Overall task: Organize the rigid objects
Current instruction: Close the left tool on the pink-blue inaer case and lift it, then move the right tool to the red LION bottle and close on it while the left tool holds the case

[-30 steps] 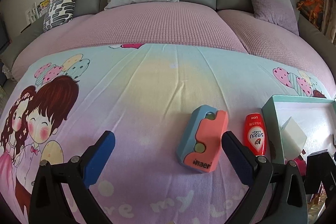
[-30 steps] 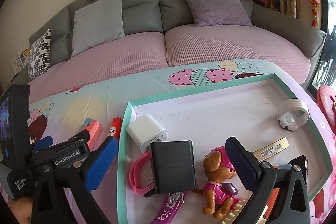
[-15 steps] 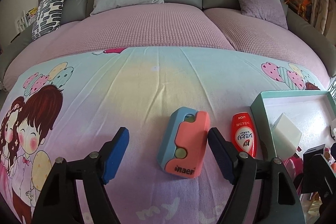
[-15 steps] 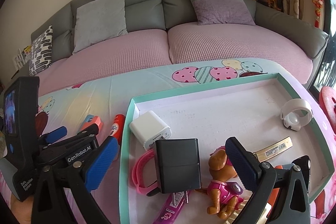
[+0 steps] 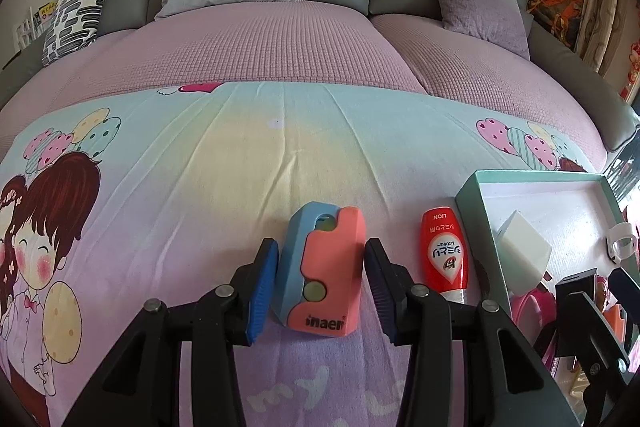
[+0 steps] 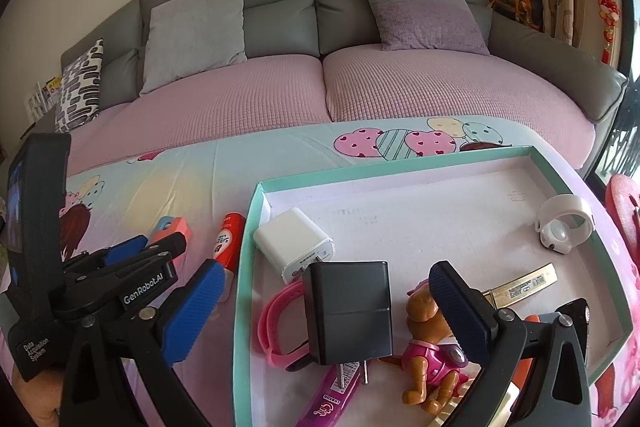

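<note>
A: Where's the pink and blue block [image 5: 323,269] now?

B: Lying flat on the cartoon cloth [image 5: 224,163] over the surface, just left of the red tube [image 5: 443,254] and outside the teal tray [image 6: 245,291]. What's changed is the left gripper [image 5: 320,287]: a second ago its fingers [image 5: 262,287] stood wide apart with the block off to the right, and now they've narrowed and sit either side of it

A: Clamped on it?

B: Not quite, as far as I can see. A sliver of cloth shows on each side, so the fingers are near the block's flanks but apart from them

A: And the right gripper [image 6: 332,311]?

B: Fingers spread wide, holding nothing, hovering over the tray above the black charger [image 6: 347,311] and the toy pup [image 6: 430,343]. It has barely moved

A: So what does that mean?

B: I'd judge the block is next into the tray, with the tube left after it, and only the final squeeze is missing
</note>
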The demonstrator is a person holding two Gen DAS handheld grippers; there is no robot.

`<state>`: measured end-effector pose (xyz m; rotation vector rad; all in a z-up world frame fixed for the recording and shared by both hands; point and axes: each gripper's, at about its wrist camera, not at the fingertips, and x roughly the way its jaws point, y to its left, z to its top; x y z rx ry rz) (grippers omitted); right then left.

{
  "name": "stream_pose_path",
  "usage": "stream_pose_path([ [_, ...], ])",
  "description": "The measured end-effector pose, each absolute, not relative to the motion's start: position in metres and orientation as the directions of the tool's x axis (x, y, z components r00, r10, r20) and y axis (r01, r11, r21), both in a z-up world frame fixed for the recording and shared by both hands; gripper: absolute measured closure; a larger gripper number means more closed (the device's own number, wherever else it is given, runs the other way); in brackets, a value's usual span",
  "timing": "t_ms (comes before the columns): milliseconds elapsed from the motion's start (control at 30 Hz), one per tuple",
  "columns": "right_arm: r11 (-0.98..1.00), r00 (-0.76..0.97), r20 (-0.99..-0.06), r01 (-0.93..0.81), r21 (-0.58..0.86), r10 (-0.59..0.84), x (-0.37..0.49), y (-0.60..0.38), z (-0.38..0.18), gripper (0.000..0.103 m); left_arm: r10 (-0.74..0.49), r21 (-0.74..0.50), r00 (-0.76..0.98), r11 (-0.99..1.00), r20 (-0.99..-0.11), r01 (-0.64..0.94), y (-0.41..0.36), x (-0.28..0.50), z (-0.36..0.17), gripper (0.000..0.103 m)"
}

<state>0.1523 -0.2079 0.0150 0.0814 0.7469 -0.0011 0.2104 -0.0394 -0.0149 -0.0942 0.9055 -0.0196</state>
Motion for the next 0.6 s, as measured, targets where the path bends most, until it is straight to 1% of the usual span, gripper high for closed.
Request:
stream_pose_path([
  [100, 0.996, 0.73, -0.681, 0.017, 0.084, 0.045, 0.153, -0.205, 0.016, 0.0, -0.049, -0.094, 0.606, 0.995, -0.794, -0.043, -0.032, 0.207, -0.015, 0.057],
  [233, 0.998, 0.728, -0.684, -0.006, 0.06, 0.045, 0.155, -0.195, 0.017, 0.0, -0.037, -0.108, 0.595, 0.991, -0.803, -0.083, -0.015, 0.201, -0.016, 0.057],
  [400, 0.996, 0.716, -0.693, -0.084, 0.033, 0.083, 0.164, -0.176, 0.021, 0.001, 0.027, -0.081, 0.567, 0.983, -0.824, -0.165, 0.011, 0.196, -0.019, 0.058],
  [433, 0.995, 0.715, -0.694, -0.099, 0.02, 0.085, 0.167, -0.171, 0.021, 0.003, 0.049, -0.065, 0.552, 0.98, -0.833, -0.186, 0.017, 0.195, -0.022, 0.058],
  [467, 0.993, 0.714, -0.695, -0.115, 0.005, 0.086, 0.169, -0.166, 0.022, 0.008, 0.063, -0.056, 0.543, 0.978, -0.838, -0.2, 0.022, 0.194, -0.025, 0.059],
  [500, 0.991, 0.711, -0.698, -0.13, -0.004, 0.091, 0.171, -0.161, 0.022, 0.012, 0.06, -0.065, 0.544, 0.976, -0.837, -0.207, 0.028, 0.193, -0.026, 0.059],
  [533, 0.99, 0.705, -0.703, -0.143, -0.006, 0.097, 0.174, -0.158, 0.021, 0.018, 0.045, -0.087, 0.547, 0.973, -0.836, -0.213, 0.033, 0.191, -0.026, 0.059],
  [600, 0.985, 0.69, -0.714, -0.17, -0.004, 0.116, 0.18, -0.15, 0.02, 0.023, 0.043, -0.103, 0.547, 0.967, -0.836, -0.233, 0.04, 0.189, -0.025, 0.059],
])
